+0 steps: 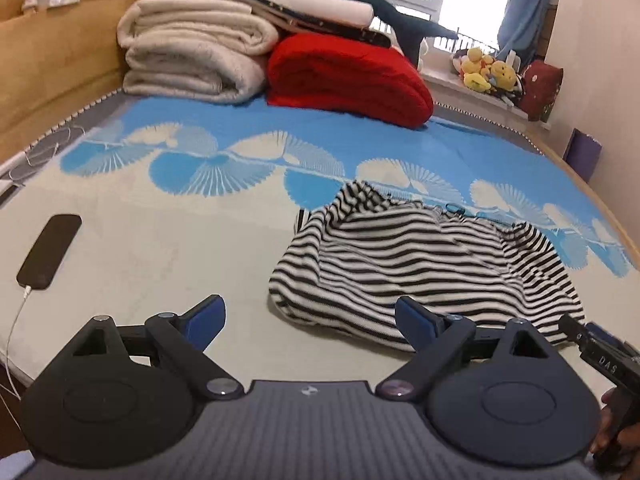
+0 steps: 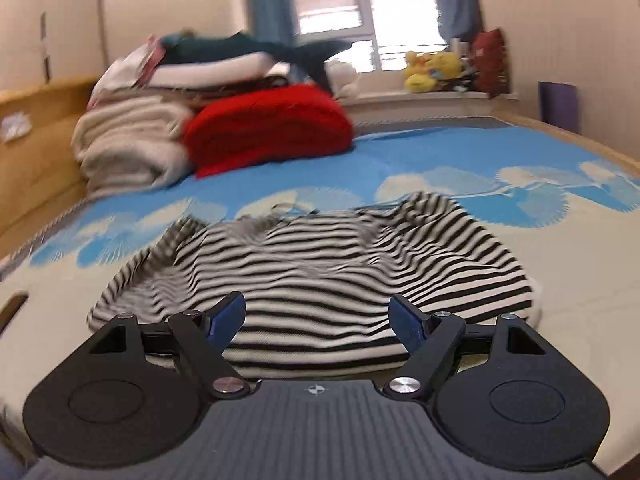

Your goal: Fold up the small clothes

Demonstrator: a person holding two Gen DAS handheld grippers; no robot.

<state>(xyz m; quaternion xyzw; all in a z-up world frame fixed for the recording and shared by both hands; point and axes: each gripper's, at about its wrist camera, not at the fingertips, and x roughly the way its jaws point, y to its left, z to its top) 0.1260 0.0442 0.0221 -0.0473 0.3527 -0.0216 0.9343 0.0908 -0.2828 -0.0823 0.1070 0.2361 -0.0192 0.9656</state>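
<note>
The striped garment (image 2: 316, 264) lies on the bed cover (image 2: 460, 152), directly in front of the right gripper (image 2: 318, 320). Its long axis runs across the view of this gripper, from its left side to its right side, and the black and white stripes follow the same direction. The near hem is a folded, thick edge just below the fingertips. The far edge is wrinkled and a little raised, with two humps; which end is the neck I cannot tell, because the picture is blurred there. The jaws of the right gripper stand wide apart with nothing pressed between the blue pads (image 2: 228, 316); the cloth is under them and beyond them, not gripped.

From the left wrist view the same garment (image 1: 424, 264) is ahead and to the right of the left gripper (image 1: 310, 320). Here the long axis also goes mostly sideways, slightly turned, with the nearer left corner rounded and the far part bunched up. The left gripper is released too: its fingers are spread, and only bare cover shows between them. Its right finger (image 1: 416, 320) is in front of the near edge of the garment, but touching cannot be confirmed.

A dark phone (image 1: 50, 252) with a white cable (image 1: 16, 320) lies to the left of the left gripper. Far ahead of both grippers are folded cream blankets (image 1: 192, 56) and a red blanket (image 1: 348, 80).
</note>
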